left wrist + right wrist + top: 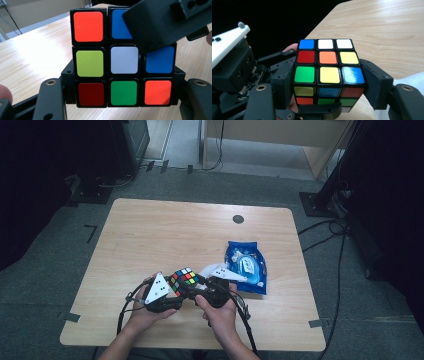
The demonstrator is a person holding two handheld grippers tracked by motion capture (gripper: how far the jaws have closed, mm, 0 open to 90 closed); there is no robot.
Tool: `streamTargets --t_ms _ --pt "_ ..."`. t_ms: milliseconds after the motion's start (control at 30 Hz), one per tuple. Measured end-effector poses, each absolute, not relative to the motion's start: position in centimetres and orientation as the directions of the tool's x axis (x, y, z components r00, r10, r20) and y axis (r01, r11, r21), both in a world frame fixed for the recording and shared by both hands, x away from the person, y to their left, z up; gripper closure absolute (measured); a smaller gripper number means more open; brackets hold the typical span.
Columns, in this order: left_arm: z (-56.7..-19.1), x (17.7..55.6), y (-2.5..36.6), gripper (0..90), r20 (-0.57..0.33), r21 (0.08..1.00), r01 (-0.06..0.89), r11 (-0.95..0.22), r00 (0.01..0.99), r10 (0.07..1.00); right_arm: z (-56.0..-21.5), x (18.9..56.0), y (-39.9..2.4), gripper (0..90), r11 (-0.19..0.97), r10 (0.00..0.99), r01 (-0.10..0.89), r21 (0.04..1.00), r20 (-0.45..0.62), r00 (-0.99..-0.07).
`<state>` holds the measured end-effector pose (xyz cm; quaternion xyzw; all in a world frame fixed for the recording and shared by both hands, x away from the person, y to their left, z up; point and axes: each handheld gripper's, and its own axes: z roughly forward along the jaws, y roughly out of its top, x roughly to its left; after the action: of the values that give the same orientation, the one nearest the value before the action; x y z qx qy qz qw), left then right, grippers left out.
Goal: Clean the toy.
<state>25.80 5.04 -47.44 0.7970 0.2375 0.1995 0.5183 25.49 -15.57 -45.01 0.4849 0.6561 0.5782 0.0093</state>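
Both grippers, left (172, 296) and right (199, 287), clamp the scrambled cube (183, 280) between them, above the surface's (150, 235) near edge. Bare wood stretches ahead; a blue bag (246, 266) lies just right of the right gripper.

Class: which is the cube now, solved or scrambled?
Scrambled. The cube, clamped by both grippers, shows mixed colours on each visible face: blue, white, red, orange, yellow and green on top in the right gripper view.
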Motion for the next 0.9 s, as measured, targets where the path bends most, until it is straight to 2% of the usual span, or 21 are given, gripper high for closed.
streamTargets --t_ms 33,233,500,733,900 --pt "-47.4 25.8 5.1 33.5 0.072 0.923 0.168 -0.347 0.810 0.582 -45.0 25.5 -15.8 34.7 -0.164 0.635 0.634 0.755 0.573 -0.518" --pt "-47.4 25.7 5.2 32.9 0.061 0.928 0.162 -0.334 0.820 0.569 -44.7 25.4 -16.3 34.7 -0.184 0.664 0.611 0.770 0.556 -0.500" --pt "-47.4 25.8 5.2 33.2 0.032 0.933 0.180 -0.310 0.819 0.573 -45.4 25.2 -16.2 34.7 -0.230 0.662 0.621 0.750 0.588 -0.465" --pt "-47.1 25.9 5.6 34.1 0.035 0.928 0.184 -0.323 0.821 0.570 -45.5 25.5 -16.2 34.0 -0.222 0.638 0.632 0.743 0.601 -0.482" --pt "-46.9 26.8 6.9 34.2 0.001 0.927 0.225 -0.299 0.798 0.602 -44.9 25.8 -17.1 31.3 -0.221 0.621 0.582 0.782 0.573 -0.534"
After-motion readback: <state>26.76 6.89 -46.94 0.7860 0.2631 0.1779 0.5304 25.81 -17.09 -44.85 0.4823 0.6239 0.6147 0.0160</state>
